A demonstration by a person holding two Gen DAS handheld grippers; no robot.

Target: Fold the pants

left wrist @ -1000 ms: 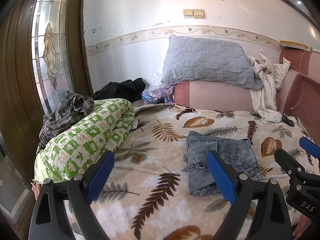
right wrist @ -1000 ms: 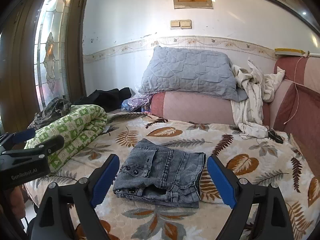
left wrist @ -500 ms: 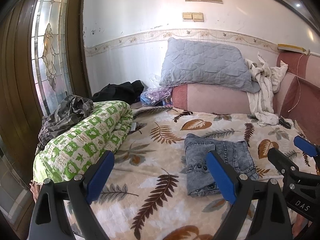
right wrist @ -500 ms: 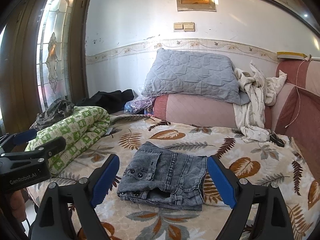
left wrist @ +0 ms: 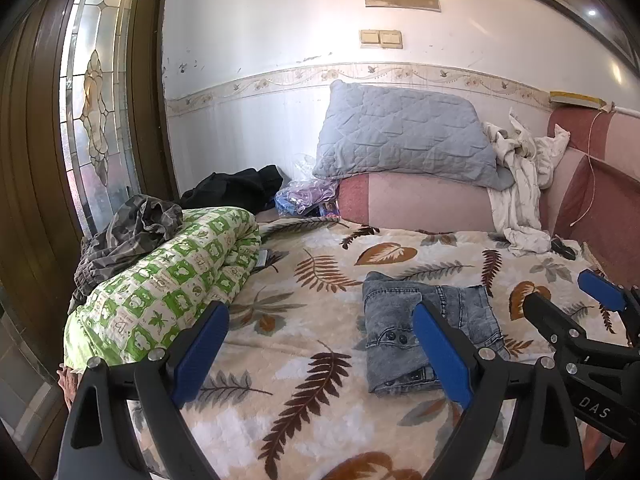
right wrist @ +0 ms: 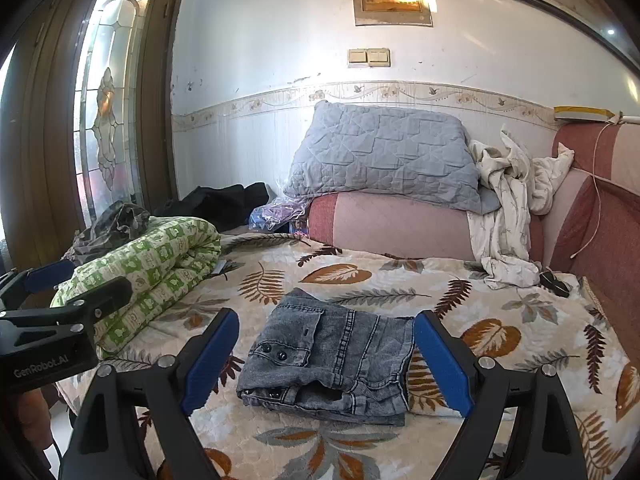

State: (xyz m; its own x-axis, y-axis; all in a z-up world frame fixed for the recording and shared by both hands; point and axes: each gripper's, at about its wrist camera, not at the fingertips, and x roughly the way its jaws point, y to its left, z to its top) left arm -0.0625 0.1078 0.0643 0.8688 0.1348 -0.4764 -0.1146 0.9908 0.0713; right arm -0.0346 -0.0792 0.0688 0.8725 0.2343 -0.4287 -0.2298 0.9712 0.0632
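The grey denim pants [right wrist: 332,356] lie folded into a compact rectangle on the leaf-print bed cover [right wrist: 500,320]. They also show in the left wrist view [left wrist: 404,336]. My right gripper [right wrist: 326,364] is open and empty, held back from the pants with its blue pads either side of them in view. My left gripper [left wrist: 320,354] is open and empty, to the left of the pants. Each gripper shows at the edge of the other's view: the right one [left wrist: 576,304] and the left one [right wrist: 76,284].
A rolled green-and-white quilt [left wrist: 168,284] lies along the bed's left side with dark clothes [left wrist: 132,224] on it. A grey pillow [right wrist: 384,156] and white garment [right wrist: 508,208] rest on the pink headboard cushion. A wooden door with stained glass [left wrist: 96,100] stands at the left.
Both grippers have drawn back and up slightly from the bed. The folded pants have not moved.
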